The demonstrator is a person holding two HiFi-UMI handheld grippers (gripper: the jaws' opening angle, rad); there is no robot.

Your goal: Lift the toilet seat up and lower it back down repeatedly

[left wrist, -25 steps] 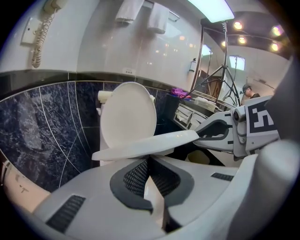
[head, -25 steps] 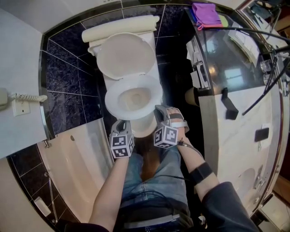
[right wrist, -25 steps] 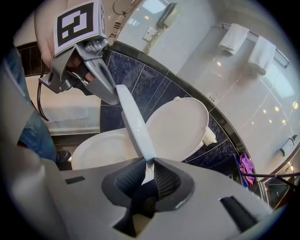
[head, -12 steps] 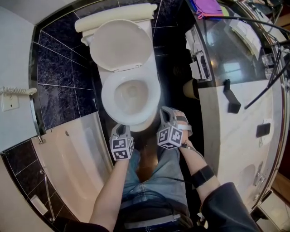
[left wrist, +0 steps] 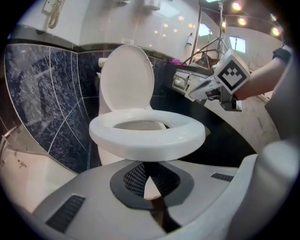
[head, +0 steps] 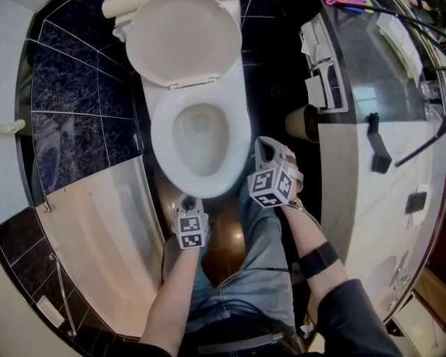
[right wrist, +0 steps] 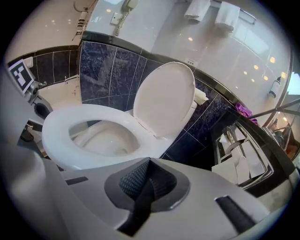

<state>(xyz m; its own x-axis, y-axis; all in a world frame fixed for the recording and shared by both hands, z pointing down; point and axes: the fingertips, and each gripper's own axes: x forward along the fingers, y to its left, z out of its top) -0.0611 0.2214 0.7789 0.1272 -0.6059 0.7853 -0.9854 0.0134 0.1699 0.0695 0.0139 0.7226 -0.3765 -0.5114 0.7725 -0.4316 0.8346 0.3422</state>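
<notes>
Toilet seat (head: 162, 139) down flat on the white bowl, ring unbroken all round, lid (head: 185, 38) upright behind it against the cistern. Left gripper (head: 187, 202) low, just in front of the bowl's front edge, pointed at it from below seat level; jaws drawn together, only a sliver of light showing between the pads, nothing gripped. In the left gripper view, front curve of the seat directly above the jaw tips, contact not clear. Right gripper (head: 264, 144) just beside the seat's front right edge, over a knee in blue jeans (head: 261, 251); jaws just been closing, now pressed together with nothing between them, clear of the seat. Dark blue tiled wall (head: 70, 104) to the left of the toilet, pale bathtub (head: 104, 230) below it. Marble-topped bench (head: 362, 188) along the right side, purple cloth (right wrist: 243, 110) at its far end. Corded wall phone (right wrist: 123, 11) high on the white wall
</notes>
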